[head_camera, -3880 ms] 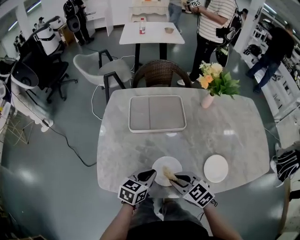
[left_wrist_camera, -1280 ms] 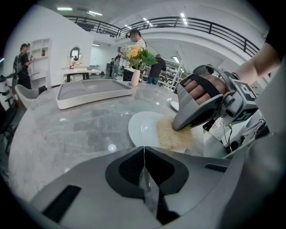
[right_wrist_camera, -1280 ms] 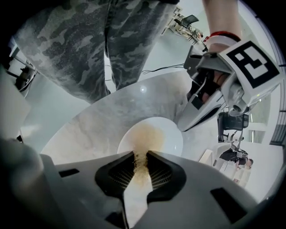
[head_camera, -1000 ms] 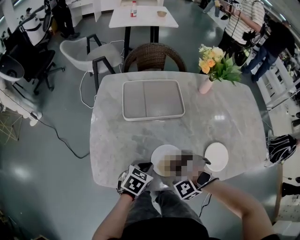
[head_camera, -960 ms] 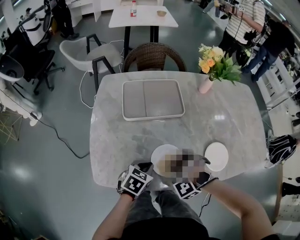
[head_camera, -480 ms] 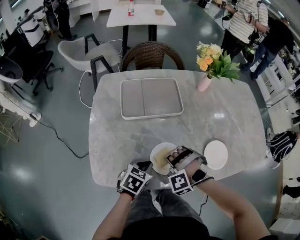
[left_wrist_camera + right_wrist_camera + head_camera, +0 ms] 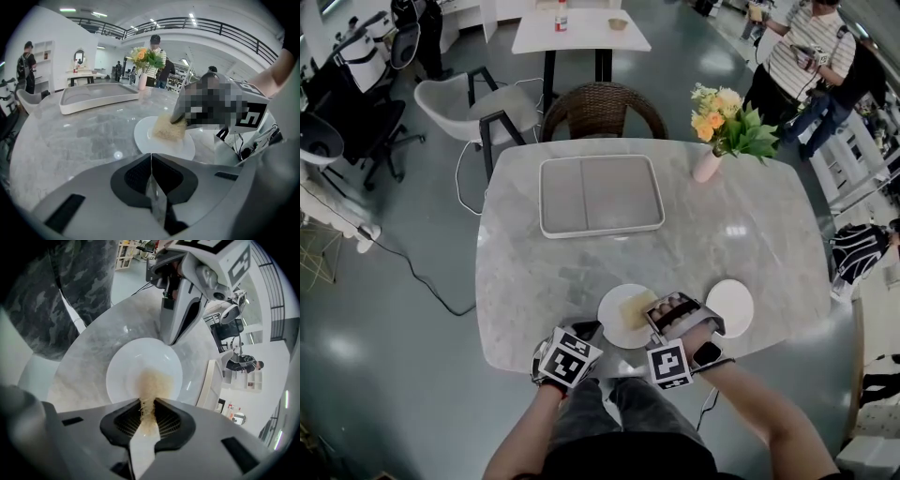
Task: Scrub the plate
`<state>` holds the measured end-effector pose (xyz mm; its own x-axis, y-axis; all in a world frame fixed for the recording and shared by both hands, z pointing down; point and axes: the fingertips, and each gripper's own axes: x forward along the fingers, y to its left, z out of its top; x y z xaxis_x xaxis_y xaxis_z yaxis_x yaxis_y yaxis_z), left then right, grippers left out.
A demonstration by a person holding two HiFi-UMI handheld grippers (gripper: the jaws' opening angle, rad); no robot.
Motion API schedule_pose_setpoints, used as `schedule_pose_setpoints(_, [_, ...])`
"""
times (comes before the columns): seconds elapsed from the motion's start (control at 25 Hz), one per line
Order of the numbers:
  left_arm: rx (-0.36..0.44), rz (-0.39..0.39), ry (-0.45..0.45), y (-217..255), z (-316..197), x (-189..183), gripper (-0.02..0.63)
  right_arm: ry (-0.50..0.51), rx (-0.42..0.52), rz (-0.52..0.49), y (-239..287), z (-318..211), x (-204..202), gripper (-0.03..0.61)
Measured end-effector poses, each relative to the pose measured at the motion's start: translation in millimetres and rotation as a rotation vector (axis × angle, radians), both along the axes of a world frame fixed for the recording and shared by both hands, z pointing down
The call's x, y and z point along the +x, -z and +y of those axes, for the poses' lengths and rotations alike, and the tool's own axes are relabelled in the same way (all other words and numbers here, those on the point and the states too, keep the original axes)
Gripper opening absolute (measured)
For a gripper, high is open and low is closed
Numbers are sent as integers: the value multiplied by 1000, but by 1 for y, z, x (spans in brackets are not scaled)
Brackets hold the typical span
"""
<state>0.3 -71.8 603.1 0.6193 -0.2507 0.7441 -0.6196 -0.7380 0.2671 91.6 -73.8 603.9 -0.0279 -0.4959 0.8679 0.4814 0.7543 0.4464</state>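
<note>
The plate (image 7: 614, 325) is white, round and shallow, and it sits on the near edge of the surface (image 7: 534, 272), just in front of the person. A tan, coarse-fibred scrub pad (image 7: 635, 307) lies on the plate's right half. The right claw (image 7: 147, 409) is clamped on the near end of this pad, and frayed fibres show between its ribbed black pads. The rest of the pad spreads flat onto the plate's middle. The left claw (image 7: 151, 159) has its jaws pressed together with nothing seen between them, and its tip is at the plate's rim on the person's left.

Just to the right of the plate, apart from it, lies another plate (image 7: 729, 307), also white and round.

The surface is pale grey marble with darker veins. It is glossy and rounded at the corners.

Farther back on it sits a pale rectangular tray (image 7: 542, 197) with rounded corners, split into two shallow halves. At the far right stands a pink vase (image 7: 707, 166) of yellow and cream flowers (image 7: 722, 117) with green leaves.

A brown wicker chair (image 7: 605, 111) is pushed up at the far side. Beyond it a shiny grey floor (image 7: 394, 328) carries a white chair (image 7: 455, 98) and a white table (image 7: 579, 30). A person in a striped shirt (image 7: 802, 56) stands at the upper right.
</note>
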Motion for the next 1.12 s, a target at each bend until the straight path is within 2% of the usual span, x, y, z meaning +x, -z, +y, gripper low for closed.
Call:
schedule_pose_setpoints(0.36, [5,-3,-1,-1,-1,-1,15,34,-63,-2,0,35,5,71])
schedule_pose_setpoints(0.56, [14,9,-4,-1,-3,1,15,110,-87,61,2,48,5,71])
schedule_pose_setpoints(0.72, [7,8,-3,1,-4,3,15,158,-116,41,-1,58,-9,71])
schedule_pose_setpoints(1.12, [-5,5,-5,1,-3,1,15,269,-94,72,0,38,-26,71])
